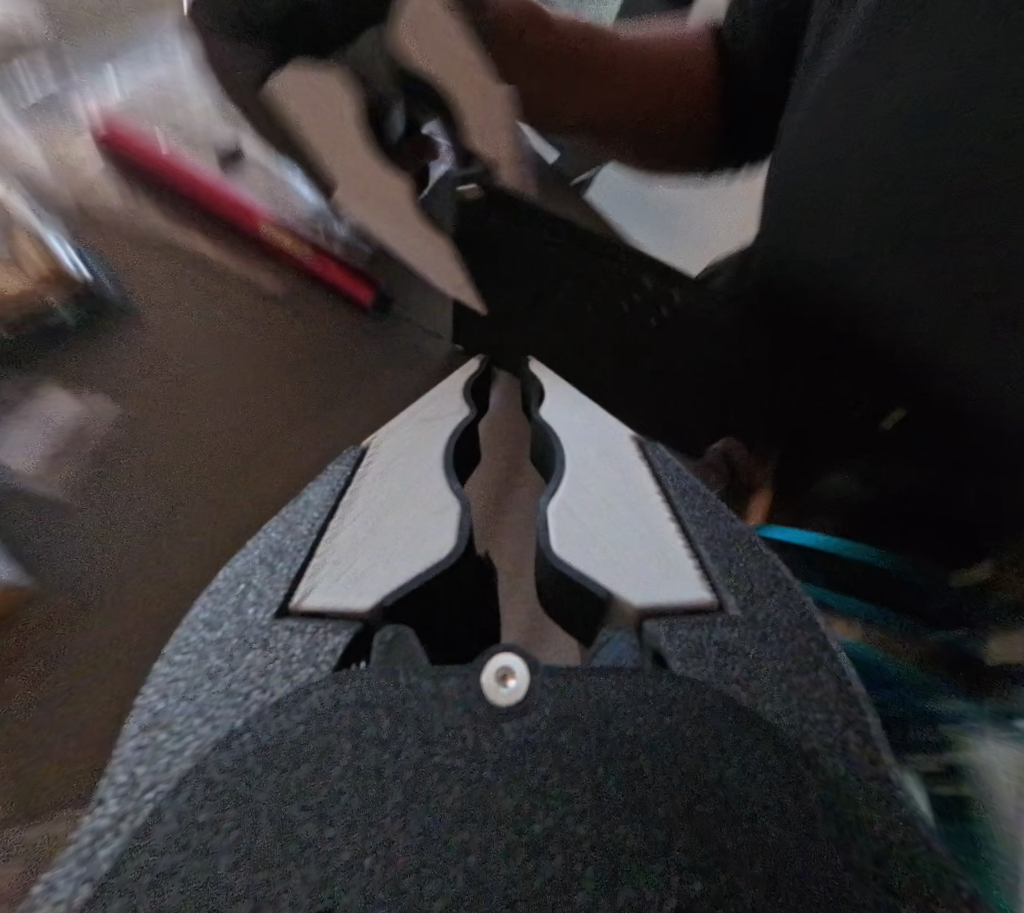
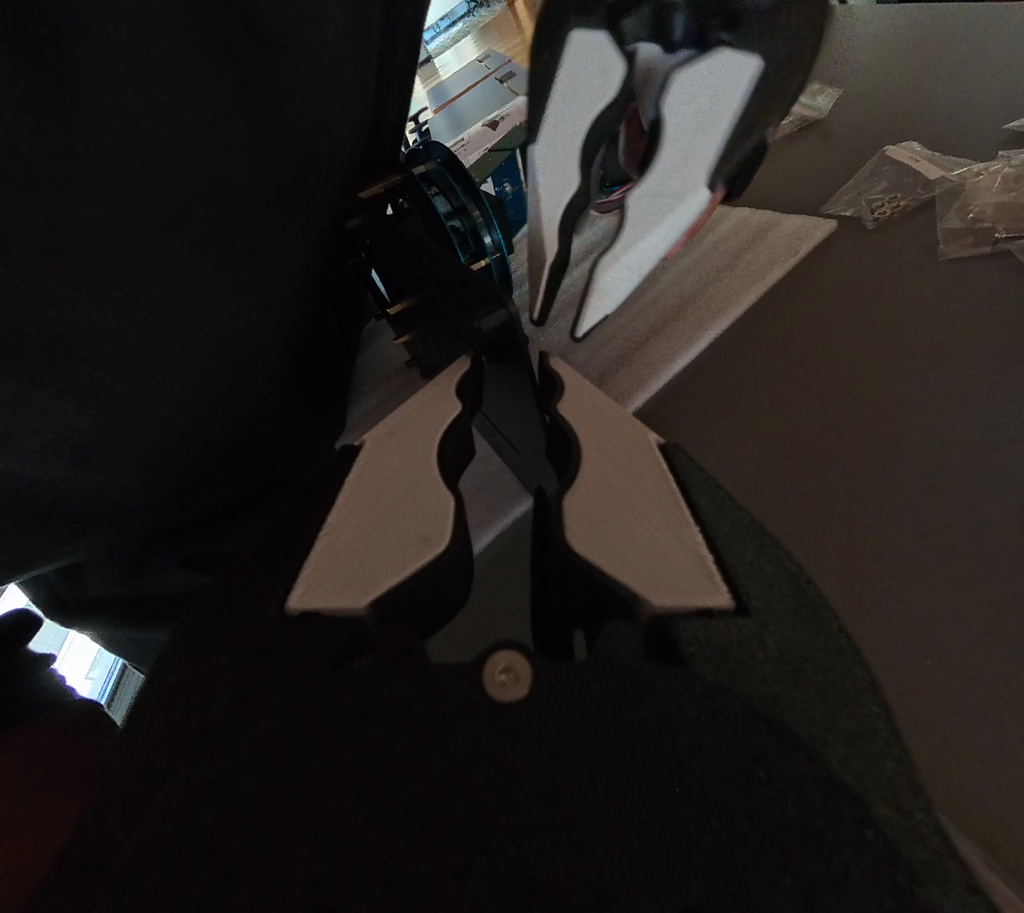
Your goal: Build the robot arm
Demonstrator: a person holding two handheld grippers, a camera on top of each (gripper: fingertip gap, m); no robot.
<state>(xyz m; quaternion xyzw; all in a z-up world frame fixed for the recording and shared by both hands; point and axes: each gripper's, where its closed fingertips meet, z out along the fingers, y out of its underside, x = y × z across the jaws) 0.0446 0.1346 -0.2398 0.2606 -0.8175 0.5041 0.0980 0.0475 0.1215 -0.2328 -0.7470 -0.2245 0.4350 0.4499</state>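
My right gripper [image 2: 511, 363] is shut on a thin black plate [image 2: 512, 421] that runs slantwise between its fingers. The plate belongs to a dark assembly with a blue ring [image 2: 465, 216] at the left. In the left wrist view the plate [image 1: 559, 271] is held from the upper left by the right gripper's white finger [image 1: 388, 199]. My left gripper [image 1: 504, 364] has a narrow gap between its tips, which sit right at the plate's near corner. It also shows from the front in the right wrist view [image 2: 557, 327], with nothing between its fingers.
A person's forearm [image 1: 609, 83] and dark clothing [image 1: 886, 166] fill the right of the left wrist view. A red bar [image 1: 233, 205] lies blurred on the brown table [image 1: 221, 415]. Clear plastic bags [image 2: 914, 188] lie at the right, and a pale sheet [image 2: 692, 277] is under the grippers. Less than 4 cm separates the two grippers' tips.
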